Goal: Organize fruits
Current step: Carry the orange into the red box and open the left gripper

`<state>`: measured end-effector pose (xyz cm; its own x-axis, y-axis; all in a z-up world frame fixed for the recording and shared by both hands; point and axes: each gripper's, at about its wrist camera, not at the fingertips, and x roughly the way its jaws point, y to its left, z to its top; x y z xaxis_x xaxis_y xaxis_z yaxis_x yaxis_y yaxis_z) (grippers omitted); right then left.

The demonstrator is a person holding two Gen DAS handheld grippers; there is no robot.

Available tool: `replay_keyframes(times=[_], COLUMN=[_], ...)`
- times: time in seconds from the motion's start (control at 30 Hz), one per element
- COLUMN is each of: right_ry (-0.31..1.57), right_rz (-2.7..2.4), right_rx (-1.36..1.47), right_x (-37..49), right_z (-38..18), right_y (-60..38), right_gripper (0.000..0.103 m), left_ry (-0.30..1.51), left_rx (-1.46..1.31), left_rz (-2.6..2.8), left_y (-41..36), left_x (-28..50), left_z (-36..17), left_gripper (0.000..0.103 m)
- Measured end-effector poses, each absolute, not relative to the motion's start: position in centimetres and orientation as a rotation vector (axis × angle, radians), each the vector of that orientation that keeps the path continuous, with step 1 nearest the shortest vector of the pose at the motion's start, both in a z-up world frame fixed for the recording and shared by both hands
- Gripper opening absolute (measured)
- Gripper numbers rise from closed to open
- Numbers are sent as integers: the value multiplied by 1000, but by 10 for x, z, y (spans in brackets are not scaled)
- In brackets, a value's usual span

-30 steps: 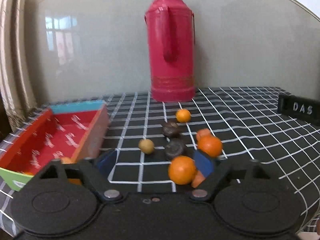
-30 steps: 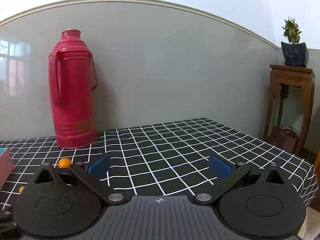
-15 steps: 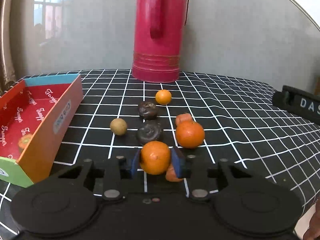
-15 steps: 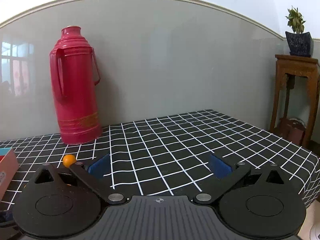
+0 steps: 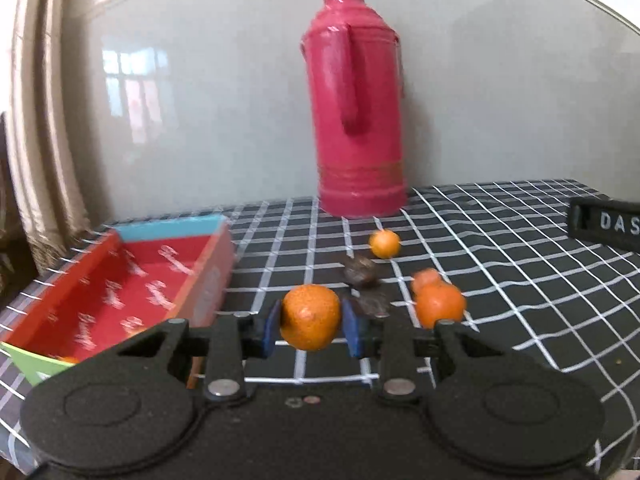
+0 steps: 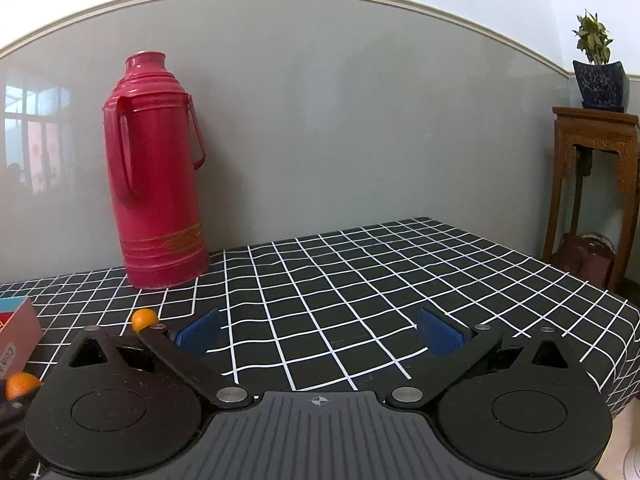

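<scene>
Left wrist view: the left gripper (image 5: 311, 330) pinches an orange (image 5: 311, 322) between its blue pads, just right of the box (image 5: 120, 280); other fruit lies between it and the flask (image 5: 354, 120).

Right wrist view: the right gripper (image 6: 320, 334) is spread wide and empty, over the tablecloth (image 6: 360, 280) right of the flask.

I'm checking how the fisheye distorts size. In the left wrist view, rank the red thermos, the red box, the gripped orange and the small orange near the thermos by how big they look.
1. red thermos
2. red box
3. gripped orange, enlarged by nearness to the camera
4. small orange, farthest back of the fruit, so its true size is unsure
</scene>
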<state>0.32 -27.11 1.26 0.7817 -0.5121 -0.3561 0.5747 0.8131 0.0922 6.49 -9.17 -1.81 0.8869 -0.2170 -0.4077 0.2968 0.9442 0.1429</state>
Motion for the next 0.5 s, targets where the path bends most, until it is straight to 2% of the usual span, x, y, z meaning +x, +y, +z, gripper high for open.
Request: replay_keyframes(times=[0.3,0.5], right_ry=[320,329], right_rz=[-584,-545], right_rx=[173,157], right_x=[8,14], right_z=[12,9], right_y=[-258,-245], right_gripper=[103,103], left_ry=[344,410], left_rx=[148,113], left_rz=[-56,91], left_y=[-43,-6], left_x=[77,101], left_z=[3,6], left_gripper=[23,23])
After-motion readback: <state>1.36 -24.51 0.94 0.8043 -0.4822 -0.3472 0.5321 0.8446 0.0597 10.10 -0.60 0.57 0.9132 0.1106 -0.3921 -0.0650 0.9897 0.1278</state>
